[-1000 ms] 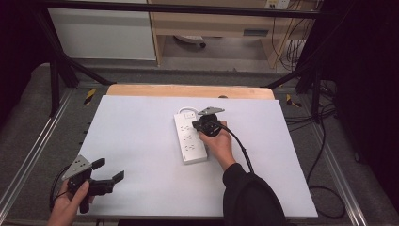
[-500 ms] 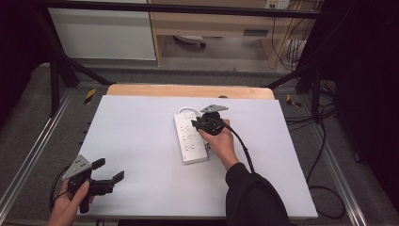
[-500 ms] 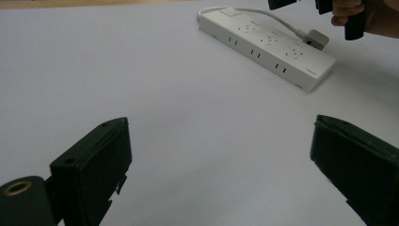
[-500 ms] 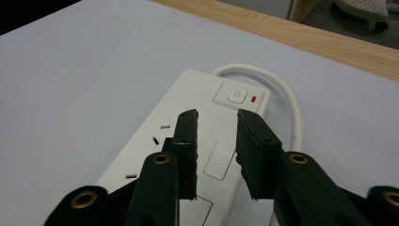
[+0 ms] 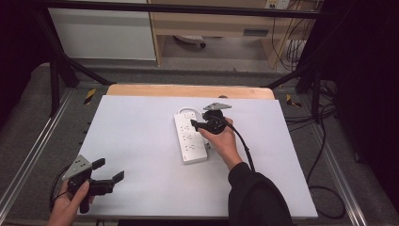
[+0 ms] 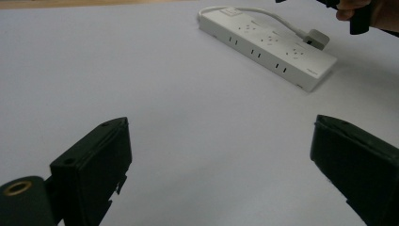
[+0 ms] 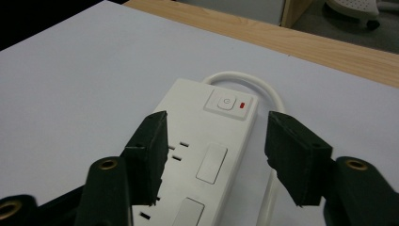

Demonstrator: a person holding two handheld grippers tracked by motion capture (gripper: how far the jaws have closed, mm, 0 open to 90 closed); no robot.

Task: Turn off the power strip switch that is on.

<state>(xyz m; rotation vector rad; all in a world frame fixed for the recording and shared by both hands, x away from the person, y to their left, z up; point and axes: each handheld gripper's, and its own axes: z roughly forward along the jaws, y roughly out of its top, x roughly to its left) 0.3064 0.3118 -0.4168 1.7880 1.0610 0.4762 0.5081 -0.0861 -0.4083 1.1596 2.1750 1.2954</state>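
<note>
Right hand-held gripper [image 7: 214,155] hovers jaws spread over the switch end of the white power strip [image 5: 190,137] mid-table [image 5: 141,141], while the left hand-held gripper [image 5: 109,170] waits spread near the front edge.

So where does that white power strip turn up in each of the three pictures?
High view: power strip at table centre, under the right gripper.
Left gripper view: upper right, lying diagonally.
Right gripper view: centre, between the jaws.
Shared landmark: its looped white cord.
</note>
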